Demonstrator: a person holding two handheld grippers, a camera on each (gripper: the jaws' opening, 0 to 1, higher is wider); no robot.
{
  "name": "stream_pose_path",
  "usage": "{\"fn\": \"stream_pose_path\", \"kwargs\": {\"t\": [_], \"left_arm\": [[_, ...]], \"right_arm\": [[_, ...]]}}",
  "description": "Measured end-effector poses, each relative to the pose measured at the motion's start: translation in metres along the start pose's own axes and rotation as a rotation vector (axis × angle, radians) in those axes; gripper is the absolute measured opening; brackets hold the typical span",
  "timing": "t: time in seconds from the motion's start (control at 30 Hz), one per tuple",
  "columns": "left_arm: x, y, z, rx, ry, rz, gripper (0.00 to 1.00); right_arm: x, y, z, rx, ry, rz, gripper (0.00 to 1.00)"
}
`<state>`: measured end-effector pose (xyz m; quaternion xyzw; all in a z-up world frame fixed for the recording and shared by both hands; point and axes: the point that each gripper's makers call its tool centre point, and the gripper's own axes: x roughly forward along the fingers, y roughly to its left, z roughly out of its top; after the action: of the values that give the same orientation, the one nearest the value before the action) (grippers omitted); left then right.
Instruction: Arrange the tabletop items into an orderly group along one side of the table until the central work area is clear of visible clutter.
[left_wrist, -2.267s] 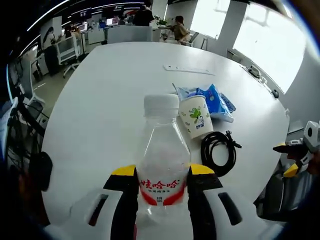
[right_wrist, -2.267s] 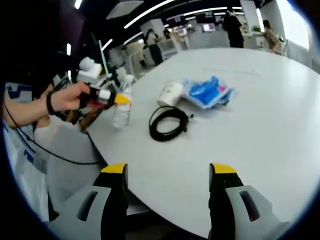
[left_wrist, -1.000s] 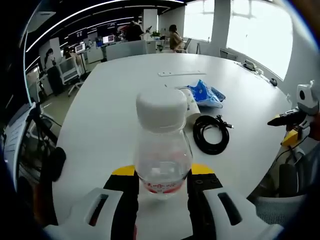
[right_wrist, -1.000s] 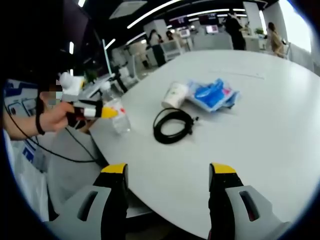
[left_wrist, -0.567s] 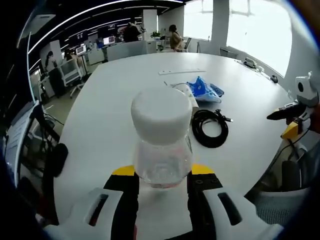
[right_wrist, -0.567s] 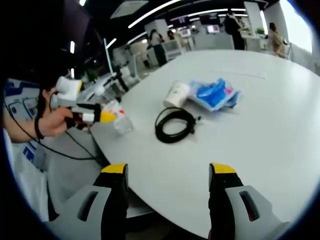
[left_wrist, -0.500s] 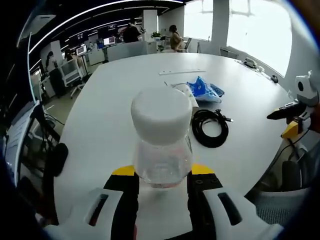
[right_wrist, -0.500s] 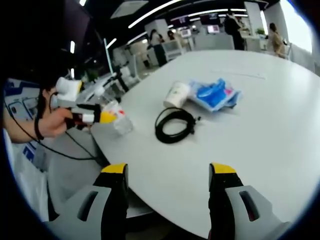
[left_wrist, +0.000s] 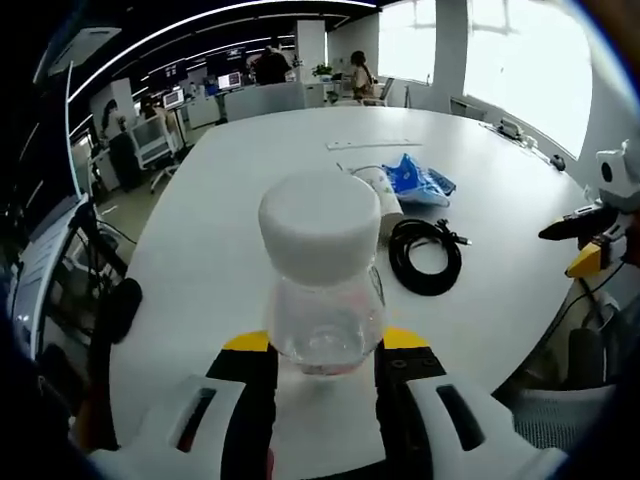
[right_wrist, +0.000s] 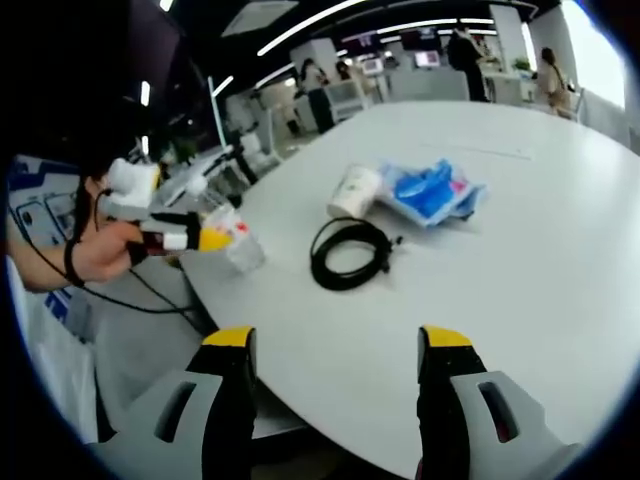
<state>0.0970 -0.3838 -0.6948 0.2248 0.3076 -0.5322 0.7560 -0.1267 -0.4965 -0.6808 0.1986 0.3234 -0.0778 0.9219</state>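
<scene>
With my left gripper (left_wrist: 322, 362) clamped on the clear plastic white-capped water bottle (left_wrist: 322, 275) at the white round table's (right_wrist: 520, 250) near edge and my right gripper (right_wrist: 335, 350) wide and empty, I'd upright it before releasing.

Setting: open-plan office. Evidence: large white round-ended meeting table (left_wrist: 230, 200) as landmark; beyond its far end, rows of desks with lit computer monitors (left_wrist: 236, 79) and people (left_wrist: 270, 65) standing or seated at them. Off the table's left edge, wheeled office chairs (left_wrist: 155, 150). Off its right side, tall bright windows (left_wrist: 520, 80). Overhead, long strip ceiling lights (right_wrist: 305, 25). More desks and people (right_wrist: 312, 85) show past the table in the right gripper view.
</scene>
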Motion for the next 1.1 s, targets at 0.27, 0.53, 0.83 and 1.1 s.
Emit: {"fn": "stream_pose_path", "kwargs": {"t": [0.27, 0.53, 0.83, 1.1], "left_arm": [[0.004, -0.004, -0.007, -0.014, 0.023, -0.041, 0.46], [0.005, -0.003, 0.000, -0.003, -0.015, -0.039, 0.43], [0.009, 0.001, 0.005, -0.002, -0.052, -0.031, 0.37], [0.015, 0.014, 0.013, -0.007, -0.079, -0.005, 0.36]], "right_arm": [[0.001, 0.002, 0.000, -0.003, 0.006, 0.001, 0.63], [0.000, 0.002, -0.001, 0.001, 0.006, -0.006, 0.63], [-0.001, 0.000, -0.001, 0.001, 0.012, -0.013, 0.63], [-0.001, -0.001, -0.002, 0.002, 0.019, -0.018, 0.63]]}}
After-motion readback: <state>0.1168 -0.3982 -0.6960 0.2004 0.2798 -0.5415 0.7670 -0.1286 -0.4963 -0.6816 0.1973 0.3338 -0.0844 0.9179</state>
